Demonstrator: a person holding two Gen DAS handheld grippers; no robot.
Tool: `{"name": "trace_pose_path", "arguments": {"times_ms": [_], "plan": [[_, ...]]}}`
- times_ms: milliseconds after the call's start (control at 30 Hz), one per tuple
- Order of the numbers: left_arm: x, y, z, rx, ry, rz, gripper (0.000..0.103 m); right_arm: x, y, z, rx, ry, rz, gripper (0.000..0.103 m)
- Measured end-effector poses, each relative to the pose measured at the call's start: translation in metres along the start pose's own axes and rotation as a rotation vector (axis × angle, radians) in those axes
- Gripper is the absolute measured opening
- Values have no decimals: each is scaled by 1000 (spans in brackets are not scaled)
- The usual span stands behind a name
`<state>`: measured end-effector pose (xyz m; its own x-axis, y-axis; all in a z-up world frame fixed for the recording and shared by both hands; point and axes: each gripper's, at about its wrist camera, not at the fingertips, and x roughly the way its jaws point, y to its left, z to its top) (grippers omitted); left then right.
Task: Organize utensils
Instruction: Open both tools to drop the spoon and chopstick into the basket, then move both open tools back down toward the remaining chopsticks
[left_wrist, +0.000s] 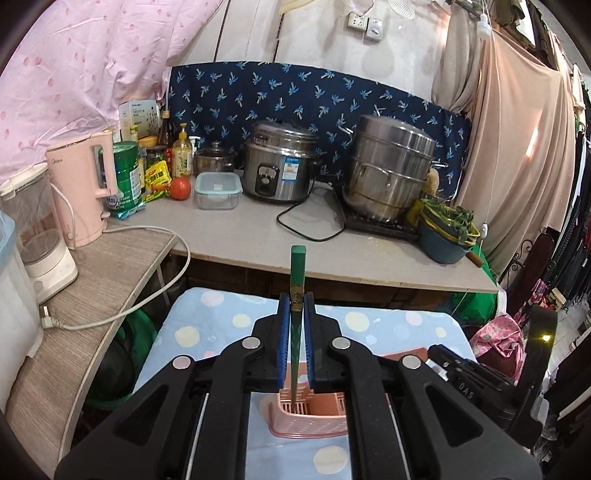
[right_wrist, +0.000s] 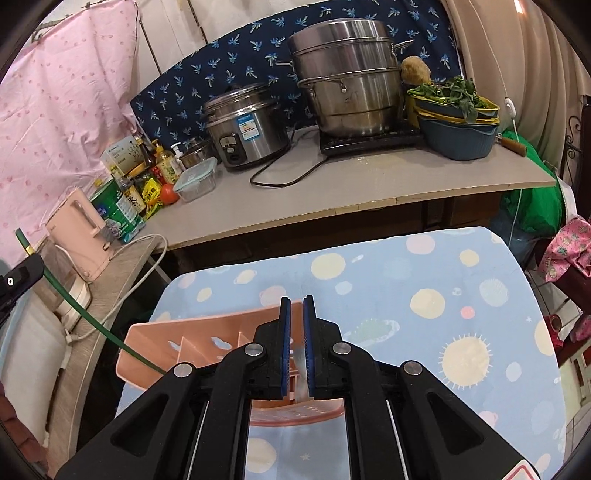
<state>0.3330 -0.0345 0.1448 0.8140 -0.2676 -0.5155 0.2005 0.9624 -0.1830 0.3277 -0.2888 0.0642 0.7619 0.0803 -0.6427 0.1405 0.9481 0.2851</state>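
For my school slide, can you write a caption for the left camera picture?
Left claw holds a green chopstick upright, its tip in the pink utensil basket.

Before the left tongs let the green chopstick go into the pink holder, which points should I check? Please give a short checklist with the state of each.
1. Left tongs closed on the green chopstick: ok.
2. Chopstick upright, lower tip inside the pink holder: ok.
3. Tip resting on the holder floor: cannot tell.
4. Right tongs steadying the holder: they are closed over its rim, but whether they grip it: cannot tell.
5. Holder standing on the dotted cloth, away from its edge: ok.
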Motion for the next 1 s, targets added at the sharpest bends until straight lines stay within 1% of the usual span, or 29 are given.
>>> {"name": "trace_pose_path", "arguments": {"times_ms": [67, 133, 200, 267, 367, 433, 500, 767, 900, 1000], "plan": [[-2, 2, -4, -3, 0, 9, 13, -5, -2, -2, 8, -6, -2, 16], [-6, 5, -6, -13, -3, 13, 26, -14, -3, -3, 13, -13, 0, 19], [-14, 10, -9, -23, -7, 14, 33, -26, -4, -6, 11, -22, 1, 22], [-26, 13, -14, -22, -14, 19, 36, -41, -5, -11, 13, -30, 6, 27], [-45, 16, -25, -23, -12, 21, 43, -64, -7, -27, 14, -28, 24, 28], [-59, 20, -38, -23, -2, 28, 49, -81, -7, -42, 10, -23, 33, 28], [-69, 21, -51, -18, 12, 35, 51, -96, -7, -60, 3, -16, 43, 28], [-104, 30, -128, 13, 114, 64, 51, -145, -10, -141, -23, 34, 32, 28], [-120, 33, -168, 13, 164, 69, 51, -159, -11, -183, -44, 77, 19, 28], [-125, 35, -192, 6, 203, 60, 51, -167, -9, -213, -76, 108, 2, 28]]}}
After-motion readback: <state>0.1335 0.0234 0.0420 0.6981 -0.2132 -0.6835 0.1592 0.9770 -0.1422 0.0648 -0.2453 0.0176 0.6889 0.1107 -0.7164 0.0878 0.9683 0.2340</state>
